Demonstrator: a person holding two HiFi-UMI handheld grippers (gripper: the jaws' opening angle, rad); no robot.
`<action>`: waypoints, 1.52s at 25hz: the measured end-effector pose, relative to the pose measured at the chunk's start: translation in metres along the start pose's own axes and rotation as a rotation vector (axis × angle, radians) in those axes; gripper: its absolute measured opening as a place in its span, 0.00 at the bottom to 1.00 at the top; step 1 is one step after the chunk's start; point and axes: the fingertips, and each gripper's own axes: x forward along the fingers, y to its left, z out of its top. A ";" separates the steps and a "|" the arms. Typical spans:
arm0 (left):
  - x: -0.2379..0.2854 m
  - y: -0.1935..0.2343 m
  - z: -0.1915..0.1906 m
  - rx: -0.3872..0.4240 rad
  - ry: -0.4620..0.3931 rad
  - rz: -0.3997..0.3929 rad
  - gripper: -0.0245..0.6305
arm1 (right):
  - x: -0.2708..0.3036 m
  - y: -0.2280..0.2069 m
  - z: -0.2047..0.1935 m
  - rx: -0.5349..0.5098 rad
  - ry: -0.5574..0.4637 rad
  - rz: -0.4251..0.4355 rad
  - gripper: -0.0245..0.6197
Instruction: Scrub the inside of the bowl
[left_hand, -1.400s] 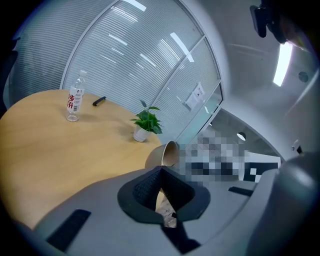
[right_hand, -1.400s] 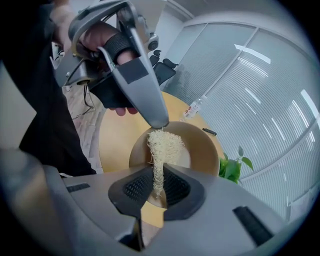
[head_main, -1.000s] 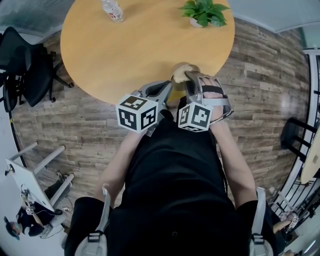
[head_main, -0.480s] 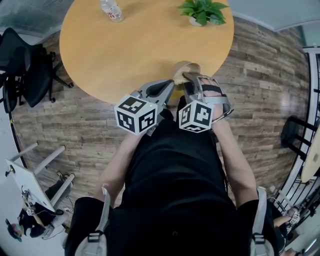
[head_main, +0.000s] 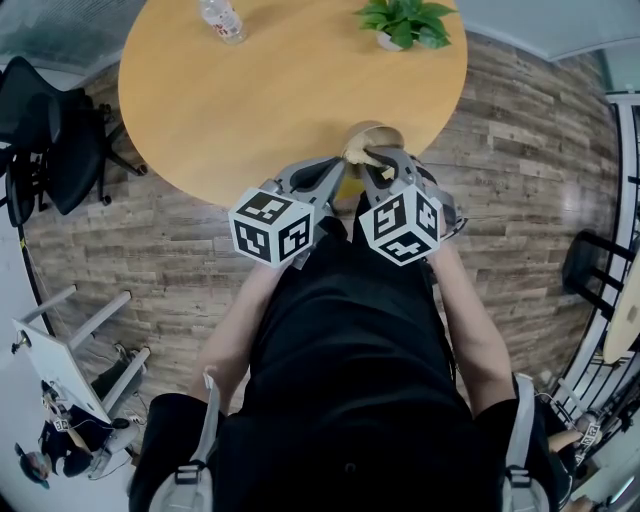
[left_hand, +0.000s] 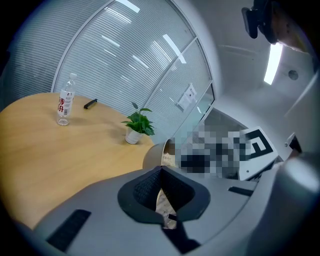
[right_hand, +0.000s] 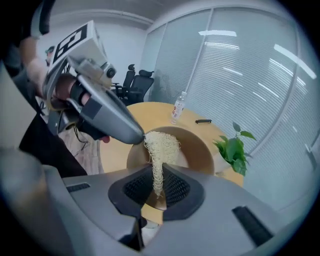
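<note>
Tan bowl (right_hand: 200, 150) just ahead of right hand-held gripper (right_hand: 157, 189), loofah scrubber (right_hand: 161, 147) inside.

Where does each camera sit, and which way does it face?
Head view: on the head, facing steeply down at the table; chest, arms, left claw, right claw show.
Left gripper view: on the left claw, facing the plant; right claw's cube shows.
Right gripper view: on the right claw, facing the bowl; left claw shows.
Shared: bowl.

A round wooden bench (head_main: 270, 100) carries a clear water bottle (head_main: 224, 20) and a small potted plant (head_main: 407, 24), well apart. Black office chairs (head_main: 50, 140) stand beside it on the plank floor (head_main: 520, 200).
</note>
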 end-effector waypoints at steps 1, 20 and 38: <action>0.000 0.000 0.000 0.002 -0.001 0.002 0.06 | -0.001 -0.003 0.001 0.048 -0.010 0.005 0.10; -0.001 -0.001 0.005 0.030 -0.028 0.017 0.06 | 0.007 0.003 0.003 0.250 -0.014 0.054 0.10; -0.004 0.013 -0.001 -0.044 -0.021 0.040 0.06 | -0.010 -0.019 0.003 -0.049 0.036 0.067 0.10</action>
